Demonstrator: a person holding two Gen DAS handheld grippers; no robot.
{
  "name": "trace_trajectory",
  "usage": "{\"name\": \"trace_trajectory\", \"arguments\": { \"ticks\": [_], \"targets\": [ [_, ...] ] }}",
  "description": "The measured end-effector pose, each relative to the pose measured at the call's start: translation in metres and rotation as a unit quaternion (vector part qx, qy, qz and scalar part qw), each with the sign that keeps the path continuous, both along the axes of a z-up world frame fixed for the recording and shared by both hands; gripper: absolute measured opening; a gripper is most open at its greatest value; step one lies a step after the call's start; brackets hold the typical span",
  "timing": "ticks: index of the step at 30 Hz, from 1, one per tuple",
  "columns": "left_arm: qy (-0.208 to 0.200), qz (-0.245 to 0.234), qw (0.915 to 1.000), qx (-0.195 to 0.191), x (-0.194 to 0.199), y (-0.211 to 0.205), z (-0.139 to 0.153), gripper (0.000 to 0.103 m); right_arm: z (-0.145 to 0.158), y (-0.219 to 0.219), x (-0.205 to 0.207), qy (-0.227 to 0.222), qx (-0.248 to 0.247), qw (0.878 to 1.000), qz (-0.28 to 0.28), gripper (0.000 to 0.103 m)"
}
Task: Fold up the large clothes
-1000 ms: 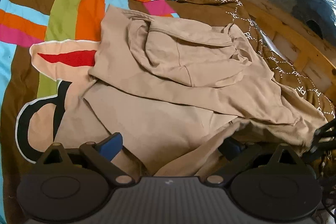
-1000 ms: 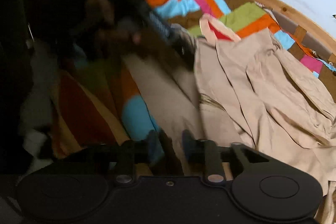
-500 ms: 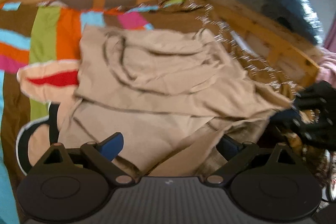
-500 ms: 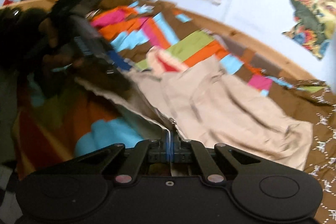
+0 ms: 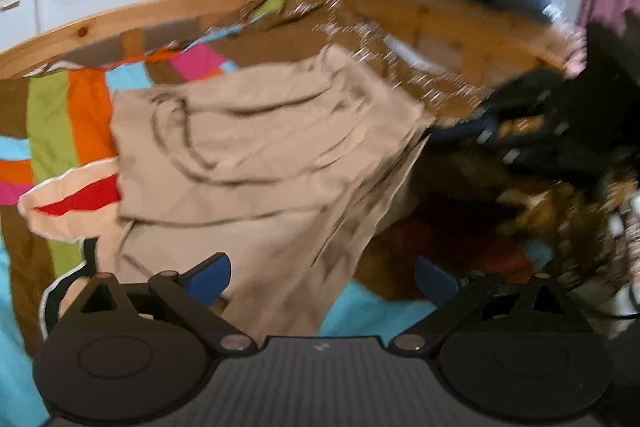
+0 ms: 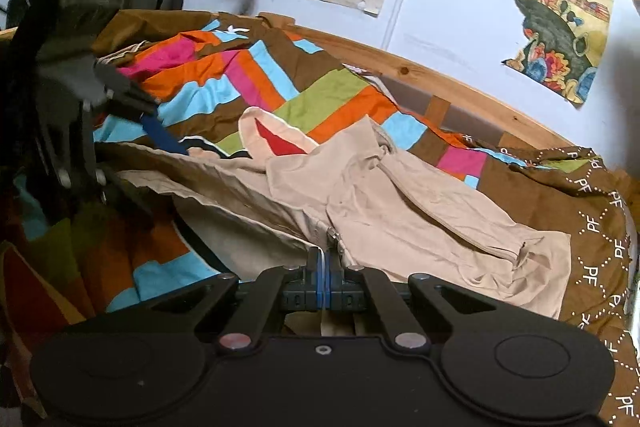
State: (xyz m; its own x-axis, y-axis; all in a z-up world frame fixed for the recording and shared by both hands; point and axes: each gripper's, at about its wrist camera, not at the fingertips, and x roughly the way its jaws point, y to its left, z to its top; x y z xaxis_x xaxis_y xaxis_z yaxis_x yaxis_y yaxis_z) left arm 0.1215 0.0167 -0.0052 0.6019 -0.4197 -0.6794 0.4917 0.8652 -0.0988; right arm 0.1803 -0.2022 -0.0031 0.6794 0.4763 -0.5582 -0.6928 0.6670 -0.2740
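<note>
Beige cotton garment (image 6: 400, 203) lay rumpled across the patchwork striped bedspread (image 6: 256, 75) on the bed, centre frame. Right tool (image 6: 325, 279) was clamped narrow on its zippered edge at lower centre, apparently lifting it to straighten the cloth. Left tool (image 5: 320, 277) gaped wide, the fabric draped between its pads (image 5: 208, 273), unpinched.

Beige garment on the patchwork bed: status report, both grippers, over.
Right gripper shut on the beige cotton garment hem, lifting it. Left gripper open, fabric draped between its fingers. Colourful patchwork bedspread underneath; nothing in the way.
</note>
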Motion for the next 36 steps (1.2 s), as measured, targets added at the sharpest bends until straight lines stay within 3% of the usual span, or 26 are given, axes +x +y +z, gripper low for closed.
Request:
{"name": "trace_trajectory", "arguments": {
  "ticks": [7, 10, 14, 20, 25, 27, 30, 33, 36],
  "targets": [
    [0.027, 0.065, 0.9969, 0.036, 0.01, 0.01, -0.014, 0.099, 0.0, 0.004, 0.009, 0.002, 0.009, 1.0, -0.024, 0.0],
    [0.03, 0.08, 0.9955, 0.041, 0.013, 0.015, -0.014, 0.094, 0.0, 0.006, 0.011, 0.002, 0.01, 1.0, -0.03, 0.0],
    [0.024, 0.092, 0.994, 0.054, 0.015, 0.019, -0.013, 0.081, 0.0, 0.007, 0.012, 0.002, 0.012, 0.999, -0.033, 0.0],
    [0.012, 0.094, 0.9946, 0.043, 0.015, 0.023, -0.007, 0.061, -0.002, 0.004, 0.009, 0.003, 0.02, 0.999, -0.032, 0.0],
    [0.002, 0.101, 0.9947, 0.019, 0.017, 0.028, -0.003, 0.032, -0.008, 0.0, -0.002, 0.014, 0.031, 0.999, -0.016, 0.002],
    [-0.006, 0.105, 0.9944, 0.009, 0.016, 0.029, -0.002, 0.021, -0.009, -0.002, -0.011, 0.017, 0.029, 0.999, -0.005, 0.007],
    [-0.013, 0.119, 0.9927, -0.014, 0.017, 0.033, -0.001, 0.014, -0.012, -0.006, -0.026, 0.04, 0.033, 0.999, 0.007, 0.018],
    [-0.006, 0.14, 0.9892, -0.041, 0.02, 0.039, 0.0, 0.012, -0.015, -0.015, -0.045, 0.053, 0.016, 0.998, 0.008, 0.027],
    [0.008, 0.152, 0.9867, -0.057, 0.022, 0.044, -0.002, 0.012, -0.017, -0.035, -0.063, 0.055, 0.009, 0.998, -0.031, 0.036]
  ]
}}
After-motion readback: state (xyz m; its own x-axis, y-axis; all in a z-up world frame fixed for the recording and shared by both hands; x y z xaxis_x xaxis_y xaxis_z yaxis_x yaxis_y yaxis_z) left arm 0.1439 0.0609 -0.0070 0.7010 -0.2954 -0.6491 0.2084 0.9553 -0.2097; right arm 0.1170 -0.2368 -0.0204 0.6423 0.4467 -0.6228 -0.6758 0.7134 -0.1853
